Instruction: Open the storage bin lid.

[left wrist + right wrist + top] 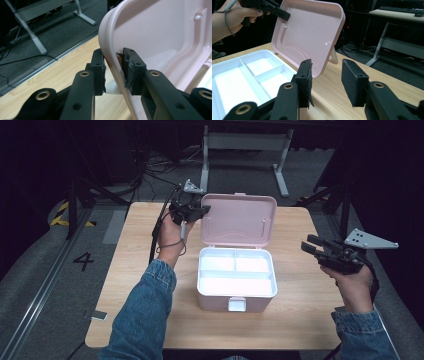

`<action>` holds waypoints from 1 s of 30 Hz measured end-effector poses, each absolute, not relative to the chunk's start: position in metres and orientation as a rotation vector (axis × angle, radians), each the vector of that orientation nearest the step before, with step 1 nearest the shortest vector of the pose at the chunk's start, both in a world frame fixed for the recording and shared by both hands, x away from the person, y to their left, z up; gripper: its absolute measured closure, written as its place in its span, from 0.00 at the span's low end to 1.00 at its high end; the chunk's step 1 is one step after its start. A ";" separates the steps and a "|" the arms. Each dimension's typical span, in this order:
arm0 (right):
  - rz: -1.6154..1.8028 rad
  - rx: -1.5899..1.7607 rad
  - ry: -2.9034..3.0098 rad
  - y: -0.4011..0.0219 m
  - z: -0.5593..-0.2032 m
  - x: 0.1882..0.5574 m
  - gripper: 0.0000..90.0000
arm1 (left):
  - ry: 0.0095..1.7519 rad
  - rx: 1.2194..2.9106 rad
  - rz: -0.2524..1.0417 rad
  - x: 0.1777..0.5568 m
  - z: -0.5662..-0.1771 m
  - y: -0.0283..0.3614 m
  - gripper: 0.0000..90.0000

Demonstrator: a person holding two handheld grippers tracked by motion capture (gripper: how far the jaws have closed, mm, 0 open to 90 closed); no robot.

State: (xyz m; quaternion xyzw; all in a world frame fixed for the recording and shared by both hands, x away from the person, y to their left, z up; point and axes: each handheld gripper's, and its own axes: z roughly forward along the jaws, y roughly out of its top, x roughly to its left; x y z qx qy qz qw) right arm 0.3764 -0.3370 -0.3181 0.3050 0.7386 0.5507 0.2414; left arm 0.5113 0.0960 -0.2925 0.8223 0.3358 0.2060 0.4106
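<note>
A pink box (220, 300) stands mid-table with its lid (240, 220) raised upright. Inside it sits a white divided tray (236, 281) whose compartments hold nothing. My left gripper (205, 209) is at the lid's upper left corner. In the left gripper view its jaws pinch the lid's rim (110, 42), one pad on each face, so the left gripper (113, 67) is shut on it. My right gripper (307, 244) hovers open above the table's right side, apart from the box. In the right gripper view the open right gripper (327, 80) faces the lid (309, 32) and tray (242, 75).
The wooden table (145, 275) has bare surface left, right and in front of the box. Beyond its far edge a metal desk frame (245, 150) stands on dark carpet with loose cables. A keyboard on another desk (402, 11) lies far behind.
</note>
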 end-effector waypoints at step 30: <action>1.483 0.873 2.070 -0.341 -0.327 0.383 0.66 | 1.013 2.086 0.310 0.556 -0.333 0.098 0.75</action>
